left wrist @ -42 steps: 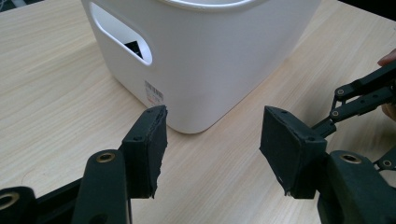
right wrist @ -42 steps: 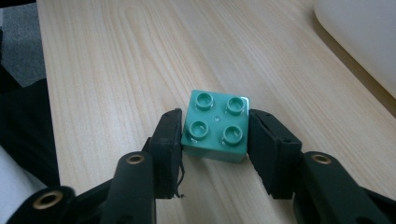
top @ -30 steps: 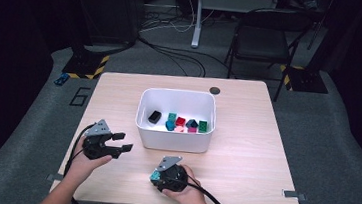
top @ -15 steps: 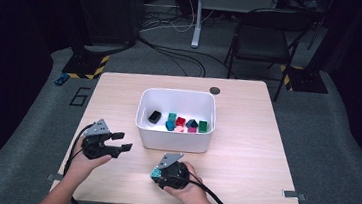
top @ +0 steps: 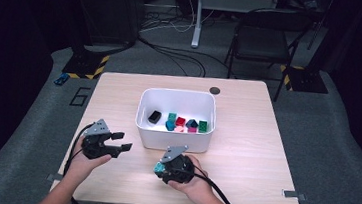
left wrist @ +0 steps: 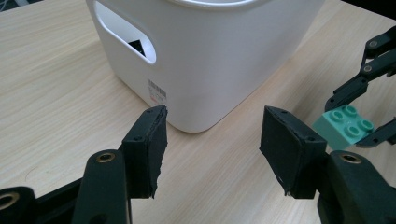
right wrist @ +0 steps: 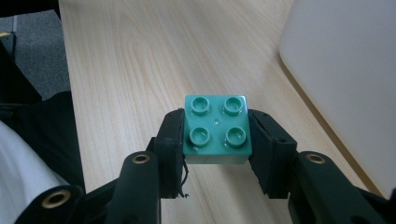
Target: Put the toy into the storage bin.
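Bin wall of white plastic (top: 175, 136) stands just beyond my right gripper (top: 161, 168), clamped on a teal four-stud brick (right wrist: 216, 128). My left gripper (top: 120, 143) gapes empty, farther off.

The white bin (top: 175, 131) stood mid-table (top: 244, 158), walling off the way straight ahead of both hands. Bare wood lay open along the table's left, right and far edges. Near the front edge, the left gripper (top: 117, 146) and right gripper (top: 161, 169) left a free gap between them.
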### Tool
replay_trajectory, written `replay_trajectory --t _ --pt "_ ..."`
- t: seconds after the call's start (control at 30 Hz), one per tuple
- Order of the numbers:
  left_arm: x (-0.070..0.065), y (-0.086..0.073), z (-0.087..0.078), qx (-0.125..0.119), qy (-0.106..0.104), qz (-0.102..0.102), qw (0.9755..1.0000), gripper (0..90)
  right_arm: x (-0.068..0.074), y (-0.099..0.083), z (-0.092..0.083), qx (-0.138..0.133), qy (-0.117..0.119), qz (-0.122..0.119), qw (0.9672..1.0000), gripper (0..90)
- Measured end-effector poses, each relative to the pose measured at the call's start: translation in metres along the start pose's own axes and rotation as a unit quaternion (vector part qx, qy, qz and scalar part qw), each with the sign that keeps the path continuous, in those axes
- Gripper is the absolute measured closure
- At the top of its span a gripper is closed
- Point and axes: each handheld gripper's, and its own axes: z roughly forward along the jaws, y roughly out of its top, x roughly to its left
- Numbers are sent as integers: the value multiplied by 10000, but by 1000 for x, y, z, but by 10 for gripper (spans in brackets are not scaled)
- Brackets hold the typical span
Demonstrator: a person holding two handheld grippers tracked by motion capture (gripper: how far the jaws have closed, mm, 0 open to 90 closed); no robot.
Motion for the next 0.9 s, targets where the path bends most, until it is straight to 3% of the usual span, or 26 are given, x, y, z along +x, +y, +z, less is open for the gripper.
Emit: replay_trajectory --t 0.3,0.6,0.9 --pt "0 0 0 -12 10 7 10000 410 -8 13 -19 -35 166 165 9997 584" --pt "0 0 -1 -2 6 4 10000 410 -9 33 -47 -124 207 62 9997 584" --pt "0 0 -1 -10 -13 1 10000 410 -21 57 -73 -231 129 -54 9996 584"
